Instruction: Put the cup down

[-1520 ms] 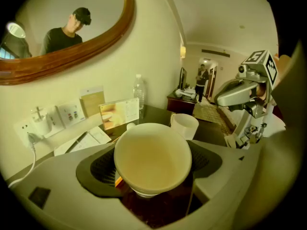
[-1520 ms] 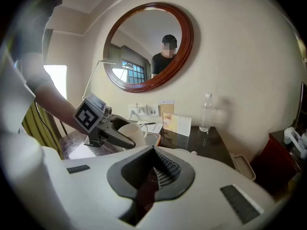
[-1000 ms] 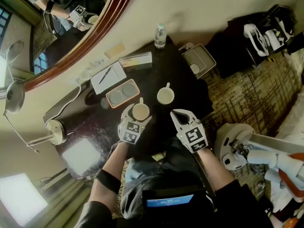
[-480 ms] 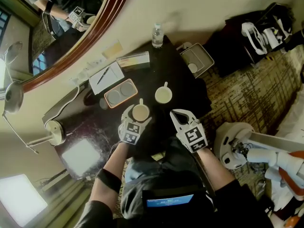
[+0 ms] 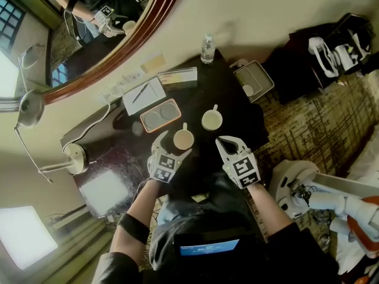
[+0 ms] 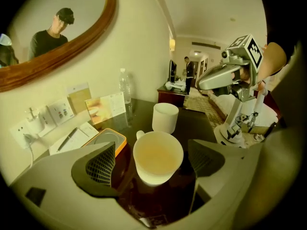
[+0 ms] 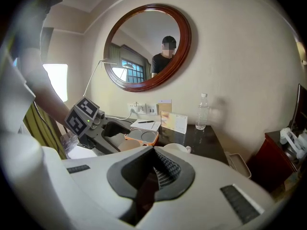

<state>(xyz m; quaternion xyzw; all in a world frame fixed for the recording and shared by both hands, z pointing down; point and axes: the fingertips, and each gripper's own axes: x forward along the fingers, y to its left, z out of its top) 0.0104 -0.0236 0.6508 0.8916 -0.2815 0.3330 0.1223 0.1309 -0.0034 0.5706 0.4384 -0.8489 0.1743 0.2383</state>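
A cream cup (image 6: pixel 158 157) with its handle turned away stands upright on the dark table (image 6: pixel 192 126). In the head view the same cup (image 5: pixel 183 139) sits near the table's front. My left gripper (image 6: pixel 153 163) straddles it; the jaws have just been opening, and a gap shows between each pad (image 6: pixel 101 166) and the cup's wall. A second white cup (image 5: pixel 211 120) stands just beyond, to the right. My right gripper (image 5: pixel 225 142) hovers beside it, shut and holding nothing; its closed pads (image 7: pixel 160 169) fill the right gripper view.
An orange-rimmed tray (image 5: pixel 160 115) holds two round coasters left of the cups. Behind it lie a notepad with a pen (image 5: pixel 144 93), a card stand (image 5: pixel 177 77) and a water bottle (image 5: pixel 207 48). A lamp base (image 5: pixel 74 158) stands at the left, a bin (image 5: pixel 254 81) beyond the right edge.
The left gripper's jaws have spread wider around the standing cup. The right gripper has stayed where it was. The head view has shifted slightly.
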